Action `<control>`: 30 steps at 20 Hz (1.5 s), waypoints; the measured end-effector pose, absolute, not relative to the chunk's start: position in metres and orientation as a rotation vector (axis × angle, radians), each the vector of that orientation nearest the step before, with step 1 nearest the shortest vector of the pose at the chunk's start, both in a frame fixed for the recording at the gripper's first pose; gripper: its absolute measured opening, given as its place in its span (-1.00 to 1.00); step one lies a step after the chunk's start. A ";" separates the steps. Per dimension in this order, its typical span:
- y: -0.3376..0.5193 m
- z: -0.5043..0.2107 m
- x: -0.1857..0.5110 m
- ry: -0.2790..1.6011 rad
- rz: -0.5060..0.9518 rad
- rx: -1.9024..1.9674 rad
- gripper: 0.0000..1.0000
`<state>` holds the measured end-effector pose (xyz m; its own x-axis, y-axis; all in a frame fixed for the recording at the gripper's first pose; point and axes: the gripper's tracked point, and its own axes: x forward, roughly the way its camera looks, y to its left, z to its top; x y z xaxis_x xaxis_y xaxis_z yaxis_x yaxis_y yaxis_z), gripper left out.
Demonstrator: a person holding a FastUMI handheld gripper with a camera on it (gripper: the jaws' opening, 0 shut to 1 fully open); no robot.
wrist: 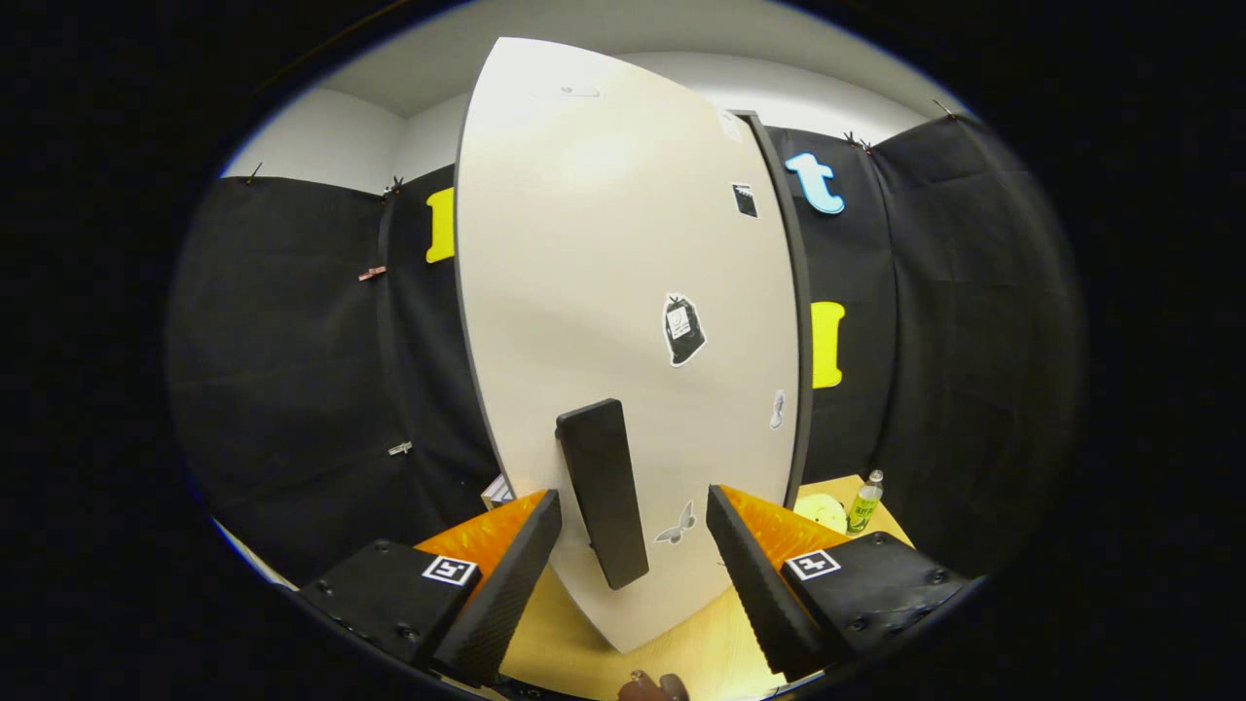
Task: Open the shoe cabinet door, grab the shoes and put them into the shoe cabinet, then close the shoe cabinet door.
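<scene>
The shoe cabinet's cream door [604,243] stands close in front of me, with several small stickers on it. A dark bar handle [604,492] sits low on the door and lies between my fingers. My gripper [633,498] is open, one finger on each side of the handle and neither pressing on it. A dark strip [793,292] runs down the door's right edge; I cannot tell whether the door is shut or ajar. A small brown object [654,687] peeks in below the fingers, too cut off to identify.
The cabinet stands on a yellow wooden surface [681,647]. To its right, beyond my right finger, are a green bottle [864,501] and a pale round object [821,512]. Black cloth walls close in on both sides.
</scene>
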<state>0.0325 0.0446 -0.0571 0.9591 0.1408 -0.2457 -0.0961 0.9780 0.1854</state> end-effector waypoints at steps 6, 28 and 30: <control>0.068 -0.056 0.043 0.255 0.151 0.155 0.98; 0.059 -0.039 0.043 0.206 0.133 0.079 0.98; 0.058 -0.038 0.044 0.203 0.130 0.084 0.97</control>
